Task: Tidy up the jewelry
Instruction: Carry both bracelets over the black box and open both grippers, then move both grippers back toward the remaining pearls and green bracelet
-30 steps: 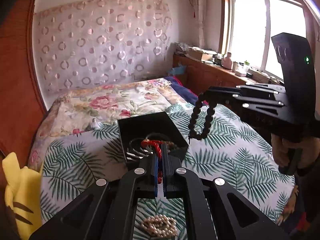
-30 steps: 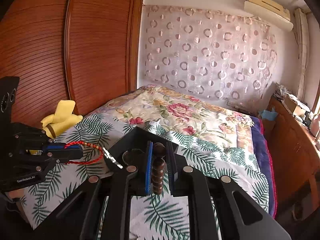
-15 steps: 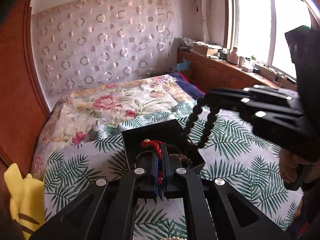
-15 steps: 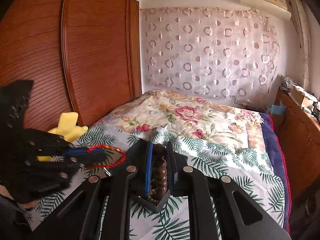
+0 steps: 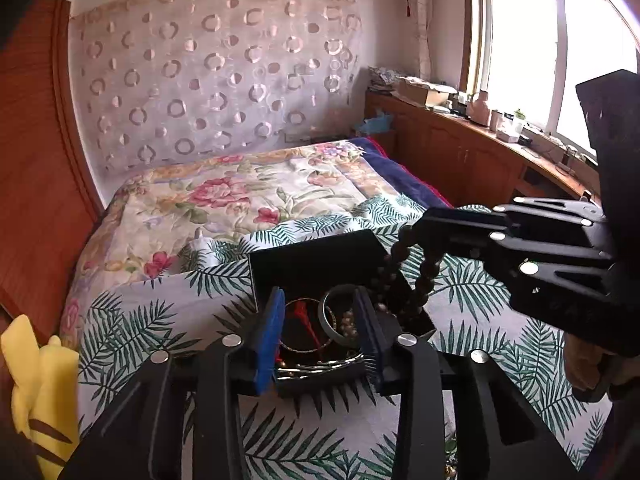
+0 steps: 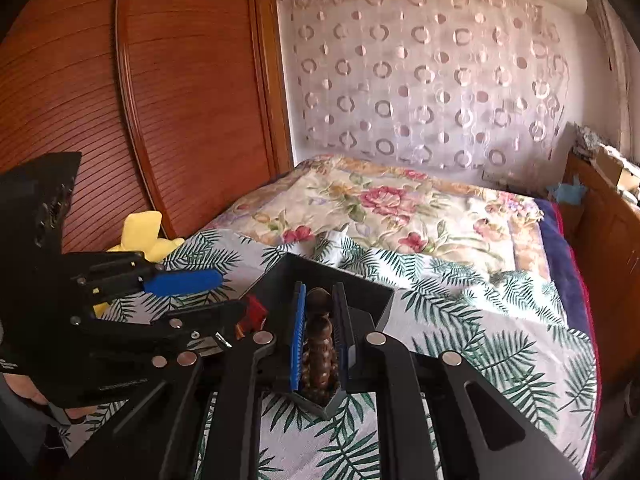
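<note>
In the left wrist view, the left gripper point(image 5: 320, 330) fills the foreground at 6 o'clock. Its jaws have just been opening and now stand apart, with nothing pressed between the blue pads; the red cord bracelet point(image 5: 305, 320) lies loose below the gap, inside the black jewelry box point(image 5: 316, 264). The box sits on the palm-leaf bedspread point(image 5: 160, 320) at the centre of that view, and also holds a grey bangle point(image 5: 334, 314), what look like pale beads and some thin metal pieces, though the shadow makes these hard to sort.

At 3 o'clock the right gripper point(image 5: 416, 232) reaches in over the box's right edge, pinching a loop of dark wooden beads point(image 5: 424, 276) that hangs down to the box rim. The right wrist view confirms the narrow grip: the right gripper's pads press on the bead string.

Farther off, a yellow plush toy point(image 5: 40, 384) lies at 8 o'clock, a floral quilt point(image 5: 240, 196) covers the far bed at 12, and a patterned curtain point(image 5: 216, 72) hangs behind.
</note>
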`<state>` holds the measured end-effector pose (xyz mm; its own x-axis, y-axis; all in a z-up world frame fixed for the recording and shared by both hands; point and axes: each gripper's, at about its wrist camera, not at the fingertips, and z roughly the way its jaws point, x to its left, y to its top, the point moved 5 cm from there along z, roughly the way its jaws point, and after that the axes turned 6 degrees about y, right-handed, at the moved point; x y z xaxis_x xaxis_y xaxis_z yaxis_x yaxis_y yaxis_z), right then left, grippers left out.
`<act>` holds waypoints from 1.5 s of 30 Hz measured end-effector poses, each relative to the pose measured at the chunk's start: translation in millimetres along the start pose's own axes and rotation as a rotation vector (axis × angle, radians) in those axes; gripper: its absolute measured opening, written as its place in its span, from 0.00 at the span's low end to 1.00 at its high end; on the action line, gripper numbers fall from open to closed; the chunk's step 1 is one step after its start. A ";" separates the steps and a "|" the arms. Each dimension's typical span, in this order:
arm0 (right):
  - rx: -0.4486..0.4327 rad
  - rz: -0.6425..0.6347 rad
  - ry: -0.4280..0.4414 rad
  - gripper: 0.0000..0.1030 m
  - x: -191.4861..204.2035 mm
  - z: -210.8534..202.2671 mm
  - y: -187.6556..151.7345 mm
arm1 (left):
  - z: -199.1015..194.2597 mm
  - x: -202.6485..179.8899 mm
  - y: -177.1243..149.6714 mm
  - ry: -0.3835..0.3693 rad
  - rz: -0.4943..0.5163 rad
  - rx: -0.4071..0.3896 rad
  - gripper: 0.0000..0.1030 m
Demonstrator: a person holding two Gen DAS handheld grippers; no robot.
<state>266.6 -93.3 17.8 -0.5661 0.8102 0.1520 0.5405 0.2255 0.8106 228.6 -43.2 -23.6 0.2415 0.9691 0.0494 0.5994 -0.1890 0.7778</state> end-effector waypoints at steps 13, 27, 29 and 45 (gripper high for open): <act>0.013 0.002 -0.012 0.20 -2.9 9.2 -3.6 | -8.3 18.4 -9.0 0.027 -0.020 -0.015 0.59; 0.047 -0.008 0.020 0.20 2.3 -27.7 -53.5 | -32.7 32.6 -43.9 0.052 -0.036 -0.035 0.73; 0.064 -0.010 0.031 0.20 6.4 -30.5 -67.4 | -35.1 32.5 -50.9 0.053 -0.036 -0.033 0.74; 0.205 -0.039 0.109 0.20 43.7 -32.5 -149.1 | -52.7 36.7 -121.2 0.009 -0.107 0.038 0.82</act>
<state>141.0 -109.1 -78.0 -0.6469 0.7380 0.1921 0.6258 0.3698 0.6868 124.6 23.6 -83.0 0.1680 0.9854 -0.0267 0.6496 -0.0903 0.7549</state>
